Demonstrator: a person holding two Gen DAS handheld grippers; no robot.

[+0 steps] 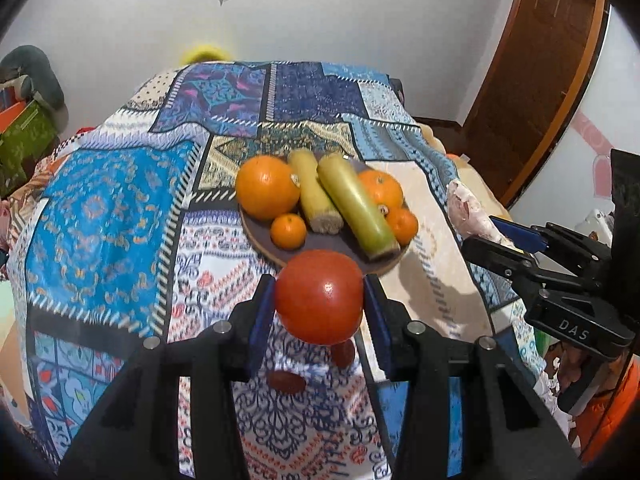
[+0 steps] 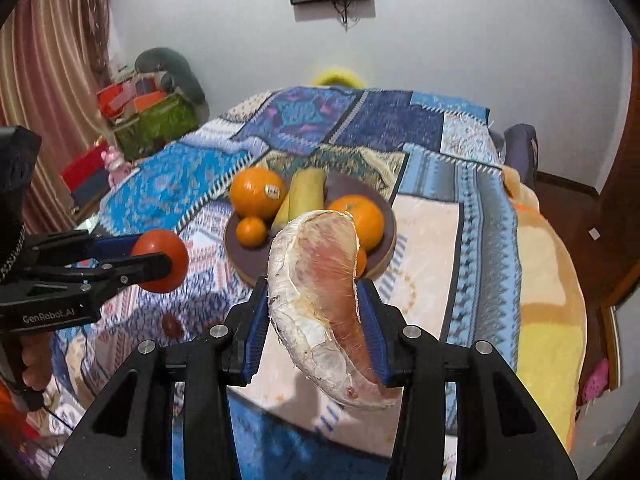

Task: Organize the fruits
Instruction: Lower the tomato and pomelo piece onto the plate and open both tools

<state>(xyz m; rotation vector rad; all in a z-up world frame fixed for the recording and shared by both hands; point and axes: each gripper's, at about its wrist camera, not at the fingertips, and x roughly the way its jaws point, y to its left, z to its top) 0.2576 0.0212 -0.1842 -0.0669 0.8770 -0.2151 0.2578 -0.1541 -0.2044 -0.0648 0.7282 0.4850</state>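
Left gripper (image 1: 320,300): clamped on tomato (image 1: 319,297).
Right gripper (image 2: 314,320): clamped on pomelo segment (image 2: 320,300).
Plate (image 1: 340,246): 12 o'clock, beyond tomato.

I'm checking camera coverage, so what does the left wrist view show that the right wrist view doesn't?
Left wrist only: a second small reddish fruit on the cloth, and both cut stalks in full. Right wrist only: striped curtains and the pomelo segment's whole face. Both: the plate, the oranges, the tomato in the left gripper, the right gripper.
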